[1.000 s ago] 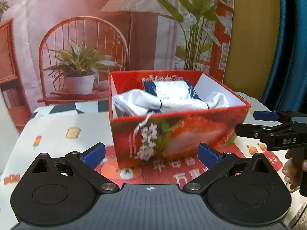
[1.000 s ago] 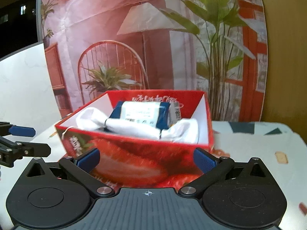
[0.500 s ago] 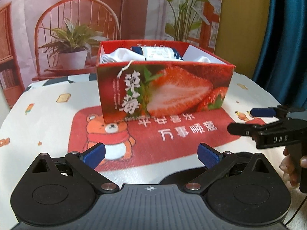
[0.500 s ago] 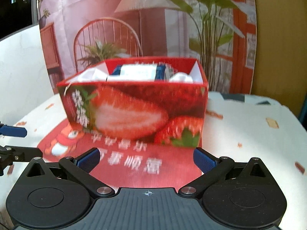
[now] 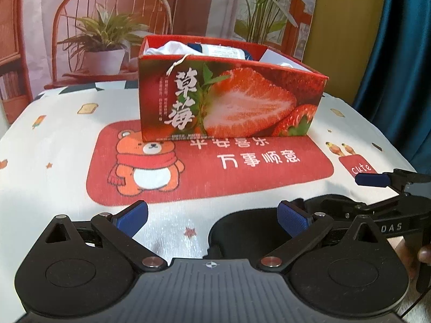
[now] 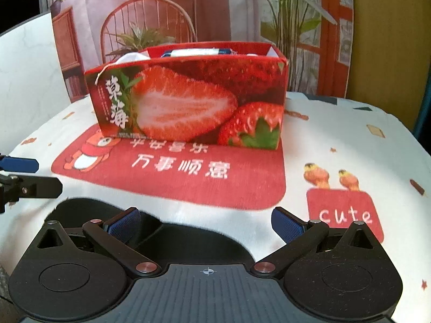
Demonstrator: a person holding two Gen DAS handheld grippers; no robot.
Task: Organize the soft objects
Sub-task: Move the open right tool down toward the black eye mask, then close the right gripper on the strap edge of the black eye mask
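**Box loaded, both of your grippers empty above the cloth**

The strawberry box stands upright on the red bear mat, open top up, near the middle of the tablecloth; its long printed side faces you, so its long axis runs left to right across both wrist views, angled a little so the left end sits nearer in the left wrist view. Inside, you can see white fabric bunched at the left end, poking just over the rim; beside it, toward the middle, a blue and white packet lies flat along the box's length; more white shows at the right end, though whether it is fabric or the box's inner wall you cannot tell from here. A thin string hangs over the front rim near the left corner.

Your left gripper is spread wide, blue pads well apart, nothing between them; it hovers over the near edge of the cloth, well apart from the box. Your right gripper is likewise spread wide and empty, pointing at the box's right half. A dark rounded object sits on the cloth just ahead of both grippers; what it is, you cannot tell.
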